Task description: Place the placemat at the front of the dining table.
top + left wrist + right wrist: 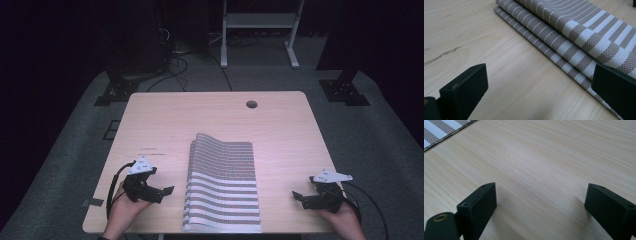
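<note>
Both grippers wait, jaws wide apart: left gripper (167, 190) beside the folded brown-and-white striped woven mat (223, 185) at bottom middle, right gripper (296, 196) farther off. Next, I think, grab an edge.

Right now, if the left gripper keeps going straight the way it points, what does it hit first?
Probably the striped placemat stack: the left gripper, jaws open, points at its near long edge across bare table. Nothing lies between.

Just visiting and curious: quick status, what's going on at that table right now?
Left gripper and right gripper open, holding nothing. Striped mats stacked between them, untouched. Table bare around them, nothing in the way.
</note>
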Tool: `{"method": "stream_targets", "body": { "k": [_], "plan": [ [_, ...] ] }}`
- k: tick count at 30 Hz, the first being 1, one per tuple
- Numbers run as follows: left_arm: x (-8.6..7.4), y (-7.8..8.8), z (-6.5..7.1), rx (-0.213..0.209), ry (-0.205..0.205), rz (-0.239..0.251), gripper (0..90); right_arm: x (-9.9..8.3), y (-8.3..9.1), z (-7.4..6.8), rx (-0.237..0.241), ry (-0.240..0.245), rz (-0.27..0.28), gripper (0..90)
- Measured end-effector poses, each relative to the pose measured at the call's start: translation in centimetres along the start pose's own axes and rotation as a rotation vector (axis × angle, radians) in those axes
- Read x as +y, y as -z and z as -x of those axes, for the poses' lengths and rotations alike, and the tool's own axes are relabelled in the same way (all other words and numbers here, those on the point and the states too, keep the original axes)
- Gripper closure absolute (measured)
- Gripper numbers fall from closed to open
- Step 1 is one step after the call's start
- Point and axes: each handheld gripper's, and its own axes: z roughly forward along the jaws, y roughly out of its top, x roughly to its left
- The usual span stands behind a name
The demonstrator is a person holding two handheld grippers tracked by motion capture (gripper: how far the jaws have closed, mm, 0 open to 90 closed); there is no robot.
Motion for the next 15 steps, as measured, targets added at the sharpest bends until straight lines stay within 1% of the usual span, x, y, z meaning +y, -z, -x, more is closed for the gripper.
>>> {"method": "stream_targets", "body": {
  "k": [4, 15],
  "plan": [
    [0.5, -0.1, 0.3, -0.016, -0.004, 0.015, 0.0, 0.0, 0.0, 0.0, 0.0, 0.0, 0.0, 9.2],
    [1.9, -0.8, 1.2, -0.048, -0.026, 0.022, 0.0, 0.0, 0.0, 0.0, 0.0, 0.0, 0.0, 9.2]
  ]
}}
